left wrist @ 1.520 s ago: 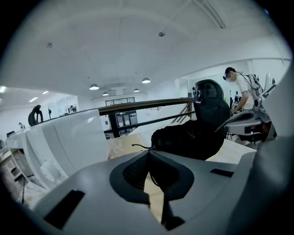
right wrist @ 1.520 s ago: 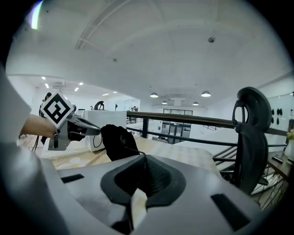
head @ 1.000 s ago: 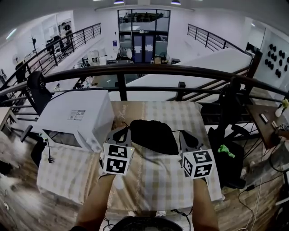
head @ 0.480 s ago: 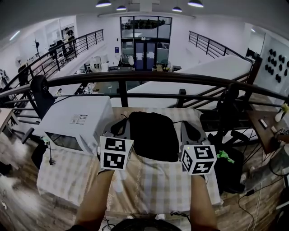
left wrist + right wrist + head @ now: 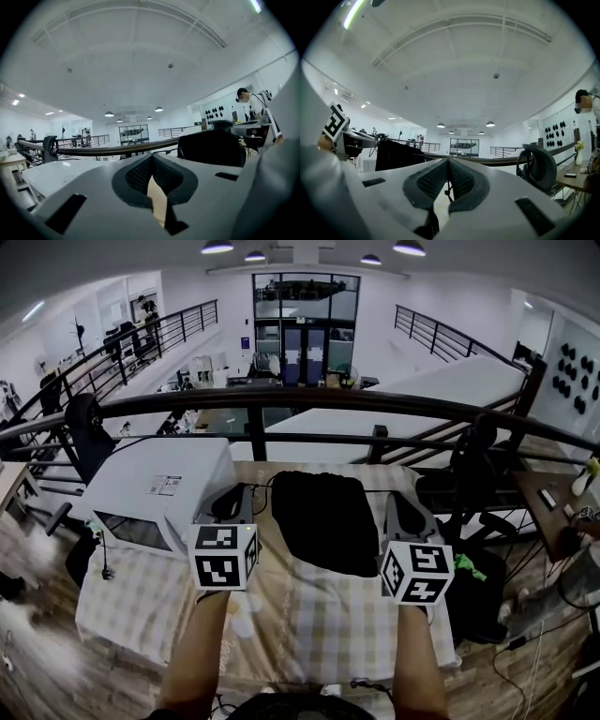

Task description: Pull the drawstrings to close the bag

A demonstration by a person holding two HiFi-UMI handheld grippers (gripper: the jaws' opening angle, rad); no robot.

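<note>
The black bag is hanging over the checked table between the two grippers, apparently so its own weight is helping cinch the mouth. The left gripper, at the bag's 9 o'clock, and the right gripper, at its 3 o'clock, are both clamping shut. Only the right gripper view is showing a thin knotted drawstring pinched between its jaws; the left gripper view is showing just a dark strip there, likely the other cord

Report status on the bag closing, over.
Left gripper, right gripper: shut, each on a drawstring. Black bag hanging between them. White box close beside left; nothing blocking.
</note>
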